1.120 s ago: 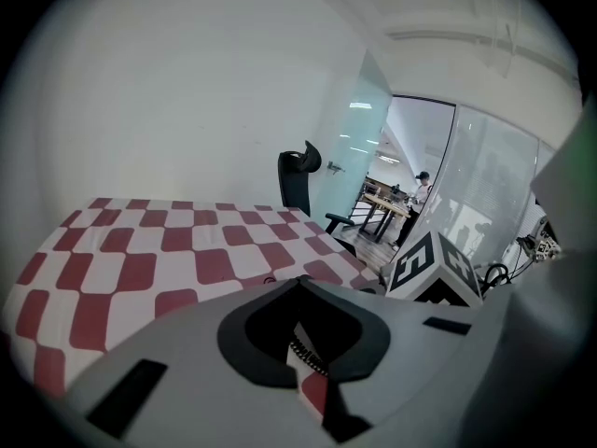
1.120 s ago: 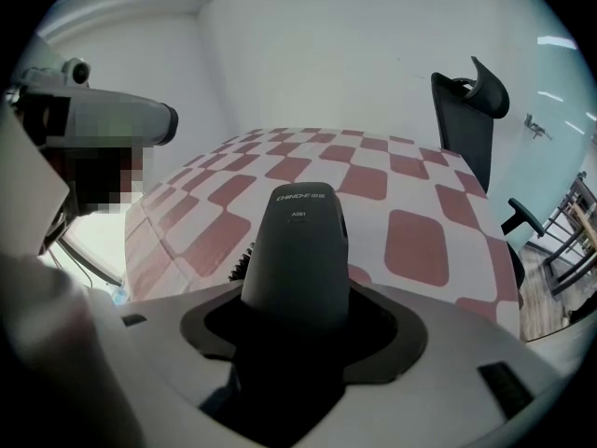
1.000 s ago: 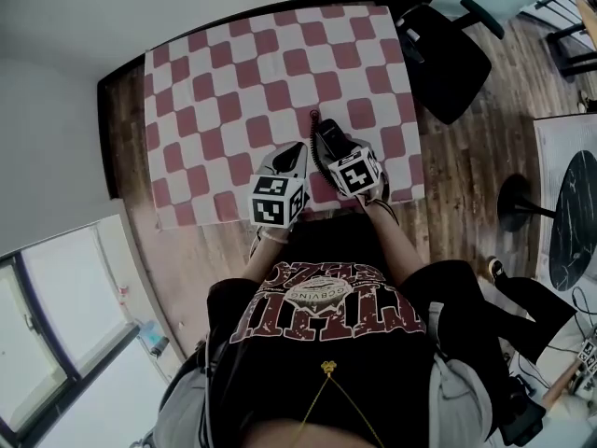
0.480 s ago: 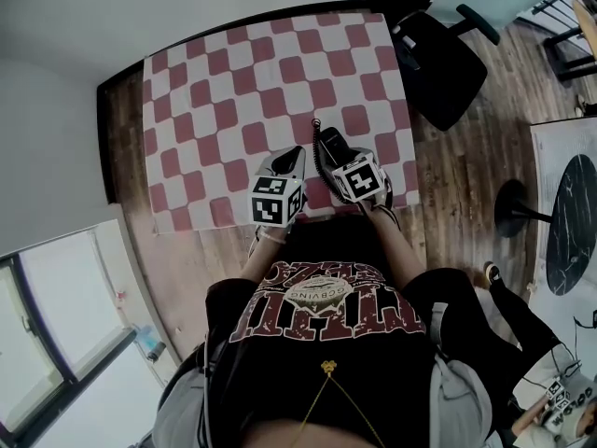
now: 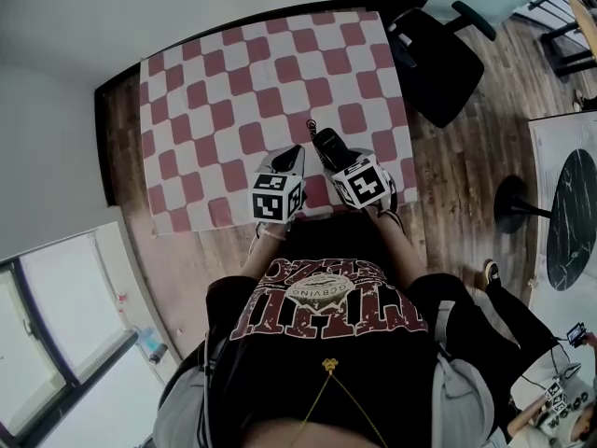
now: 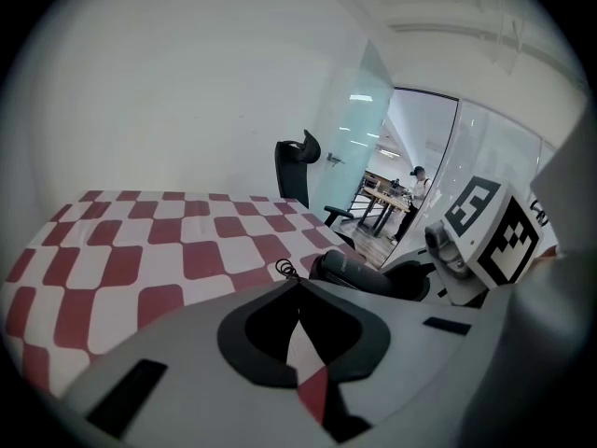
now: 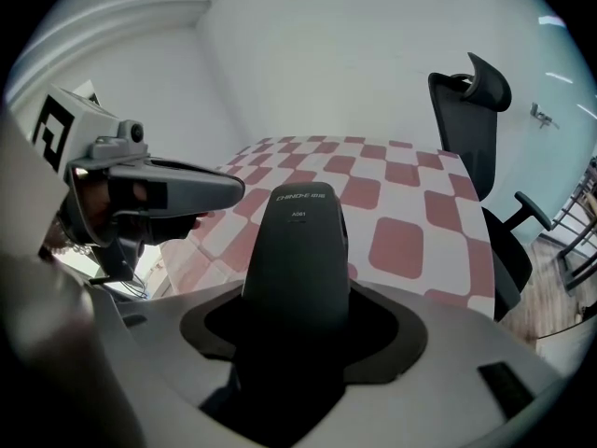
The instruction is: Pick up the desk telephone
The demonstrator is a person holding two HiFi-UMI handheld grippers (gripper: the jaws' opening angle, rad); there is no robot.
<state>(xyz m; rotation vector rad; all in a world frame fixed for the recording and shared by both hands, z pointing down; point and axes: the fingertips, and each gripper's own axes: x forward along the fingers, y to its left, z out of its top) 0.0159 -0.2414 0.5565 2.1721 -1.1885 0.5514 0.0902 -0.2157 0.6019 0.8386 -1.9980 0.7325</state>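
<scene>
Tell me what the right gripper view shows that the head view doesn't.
Only the right gripper view shows the right hand-held gripper with its jaws closed on the telephone handset, and the small print near the handset's end. Only the head view shows the person's black shirt and the wooden floor. Both show the checkered tablecloth, the office chair and the left hand-held gripper.

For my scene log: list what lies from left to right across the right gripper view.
Going rightward: left claw → telephone → office chair.
</scene>
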